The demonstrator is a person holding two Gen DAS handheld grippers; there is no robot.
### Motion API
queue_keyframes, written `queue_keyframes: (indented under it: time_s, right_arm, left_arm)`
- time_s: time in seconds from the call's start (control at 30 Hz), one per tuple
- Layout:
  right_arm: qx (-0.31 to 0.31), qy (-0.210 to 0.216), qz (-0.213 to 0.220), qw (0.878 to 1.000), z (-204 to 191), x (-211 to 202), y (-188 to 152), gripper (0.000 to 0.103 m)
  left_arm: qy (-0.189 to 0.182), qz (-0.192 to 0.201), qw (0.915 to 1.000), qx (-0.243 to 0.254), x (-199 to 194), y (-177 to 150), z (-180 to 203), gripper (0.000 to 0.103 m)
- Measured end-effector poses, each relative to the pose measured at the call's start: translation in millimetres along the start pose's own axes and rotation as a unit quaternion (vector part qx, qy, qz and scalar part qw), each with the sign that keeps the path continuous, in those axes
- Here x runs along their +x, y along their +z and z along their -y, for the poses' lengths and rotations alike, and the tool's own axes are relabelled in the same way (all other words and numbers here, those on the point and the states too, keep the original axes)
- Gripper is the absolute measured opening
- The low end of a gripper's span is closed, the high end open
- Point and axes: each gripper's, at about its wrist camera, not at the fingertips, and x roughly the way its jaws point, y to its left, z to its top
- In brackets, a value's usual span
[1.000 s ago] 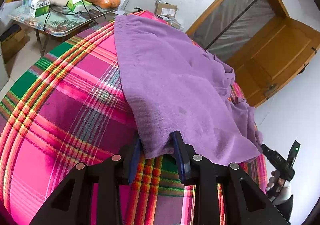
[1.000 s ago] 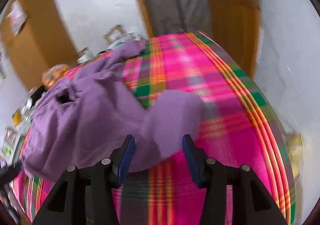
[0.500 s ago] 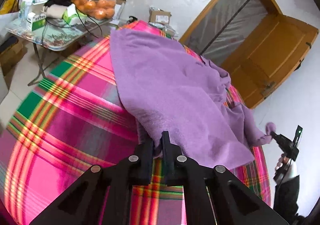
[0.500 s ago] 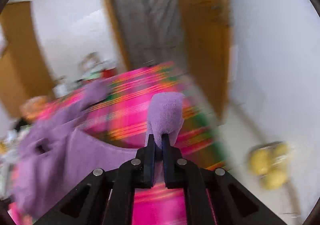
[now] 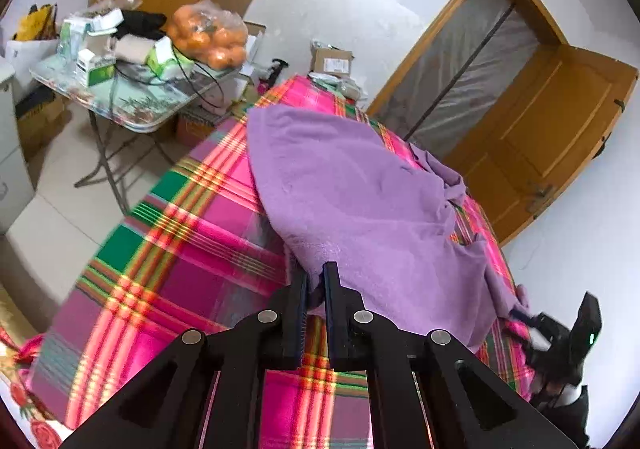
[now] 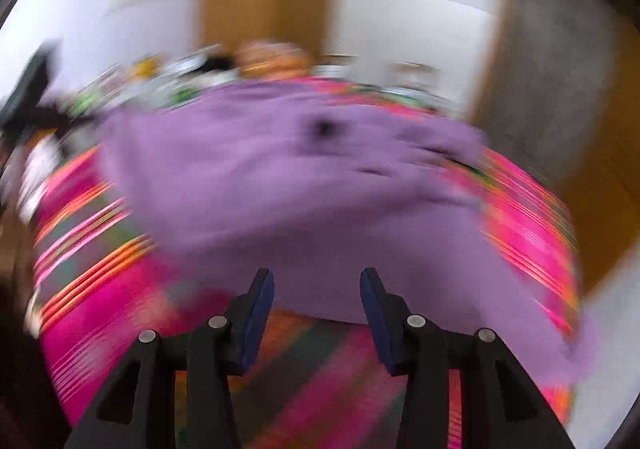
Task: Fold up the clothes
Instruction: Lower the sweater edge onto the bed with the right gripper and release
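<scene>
The purple garment (image 5: pixel 360 185) lies spread on the plaid-covered worktop (image 5: pixel 192 249). The left gripper (image 5: pixel 315 281) pinches its near edge between closed fingers. The right gripper (image 6: pixel 317 291) has just been opening; its fingers stand apart before the garment's edge, with no cloth gripped between them.

left wrist: near, facing down | right wrist: blurred | shared: purple cloth (image 5: pixel 360 201)

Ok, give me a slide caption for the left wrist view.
Left gripper pinches the near edge of a purple garment spread on a pink plaid cloth, with a cluttered side table behind.
</scene>
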Motion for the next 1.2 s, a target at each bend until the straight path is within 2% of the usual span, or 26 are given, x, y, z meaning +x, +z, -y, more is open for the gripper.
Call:
queue_keyframes:
  time_s: [0.1, 0.2, 0.3, 0.4, 0.47, 0.53, 0.7, 0.87, 0.9, 0.93, 0.97, 1.0, 1.03, 1.07, 1.2]
  right_arm:
    - [-0.031, 0.036, -0.009, 0.999, -24, 12, 3, 0.045]
    - [-0.048, 0.034, -0.024, 0.998, -28, 22, 4, 0.045]
    - [-0.048, 0.025, -0.035, 0.998, -24, 33, 10, 0.045]
    - [-0.037, 0.018, -0.035, 0.999, -17, 32, 10, 0.045]
    - [-0.026, 0.015, -0.034, 0.999, -11, 28, 7, 0.045]
    - [-0.03, 0.013, -0.038, 0.999, -11, 28, 6, 0.045]
    - [-0.044, 0.011, -0.039, 0.998, -14, 28, 3, 0.045]
    - [-0.059, 0.01, -0.034, 0.998, -14, 34, 5, 0.045]
    - [-0.062, 0.013, -0.033, 0.997, -14, 35, 6, 0.045]
    - [-0.065, 0.017, -0.032, 0.997, -14, 36, 6, 0.045]
    - [-0.068, 0.02, -0.031, 0.997, -14, 37, 7, 0.045]
    - [-0.067, 0.026, -0.033, 0.997, -13, 37, 7, 0.044]
    - [-0.065, 0.033, -0.034, 0.997, -12, 38, 8, 0.029]
    - [-0.066, 0.036, -0.036, 0.997, -12, 37, 9, 0.007]
    - [-0.073, 0.048, -0.044, 0.995, -15, 35, 11, 0.004]
  left_arm:
    - [0.029, 0.008, 0.9995, -0.008, -13, 2, -14, 0.001]
    - [0.043, 0.001, 0.9985, -0.034, -16, 1, -34, 0.001]
    - [0.045, -0.015, 0.9977, -0.049, -11, -7, -43, 0.002]
    - [0.028, -0.039, 0.998, -0.041, 1, -19, -37, 0.007]
    - [0.019, -0.05, 0.9979, -0.035, 10, -25, -32, 0.016]
    - [0.006, -0.057, 0.9978, -0.034, 22, -29, -29, 0.033]
    - [-0.003, -0.06, 0.9971, -0.047, 38, -31, -28, 0.042]
    - [-0.008, -0.058, 0.998, -0.026, 46, -30, -17, 0.042]
    - [-0.013, -0.061, 0.9978, -0.024, 47, -30, -15, 0.037]
    - [-0.019, -0.064, 0.9976, -0.022, 48, -31, -13, 0.026]
    - [-0.023, -0.065, 0.9974, -0.021, 48, -31, -12, 0.026]
    - [-0.023, -0.064, 0.9975, -0.021, 48, -31, -11, 0.025]
    - [-0.023, -0.06, 0.9977, -0.021, 45, -31, -11, 0.024]
    - [-0.023, -0.057, 0.9978, -0.022, 43, -30, -12, 0.024]
    - [-0.025, -0.045, 0.9983, -0.027, 30, -23, -18, 0.023]
